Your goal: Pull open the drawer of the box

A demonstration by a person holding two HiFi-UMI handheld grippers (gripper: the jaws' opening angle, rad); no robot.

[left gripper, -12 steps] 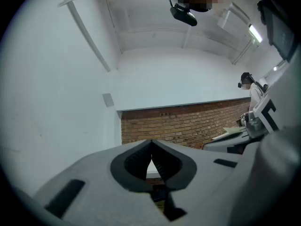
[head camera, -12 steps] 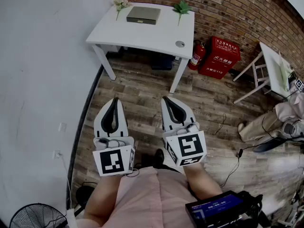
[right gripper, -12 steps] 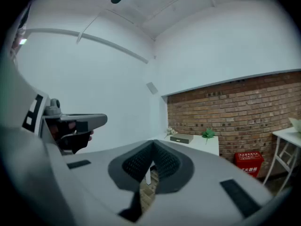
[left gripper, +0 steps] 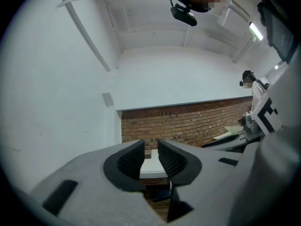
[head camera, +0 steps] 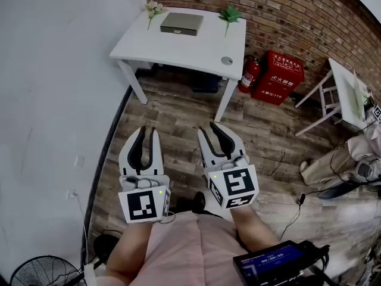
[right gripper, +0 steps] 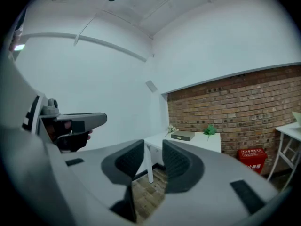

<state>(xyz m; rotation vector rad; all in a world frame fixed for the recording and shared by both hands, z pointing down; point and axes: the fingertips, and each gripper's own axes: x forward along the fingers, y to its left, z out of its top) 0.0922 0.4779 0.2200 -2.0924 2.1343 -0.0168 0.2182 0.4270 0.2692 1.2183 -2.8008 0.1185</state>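
A flat grey box [head camera: 181, 23] lies on the far side of a white table [head camera: 178, 49], well ahead of both grippers. In the right gripper view the box [right gripper: 183, 136] shows small on the table [right gripper: 204, 143], far beyond the jaws. My left gripper [head camera: 147, 130] and right gripper [head camera: 209, 126] are held side by side over the wooden floor, pointing toward the table. The left gripper [left gripper: 150, 144] is open, with only the distant table seen through the gap. The right gripper [right gripper: 153, 144] is open too, with nothing between its pads.
A white wall runs along the left. Two small plants [head camera: 229, 14] flank the box. A red fire extinguisher [head camera: 247, 70] and red cabinet [head camera: 277, 70] stand by the brick wall. Another white table [head camera: 345, 85] and a seated person [head camera: 345, 157] are at right. A fan [head camera: 44, 273] is near my feet.
The table and box sit slightly lower and nearer in the head view. The left jaws' tips appear a little further apart. Small green lights now show on both grippers.
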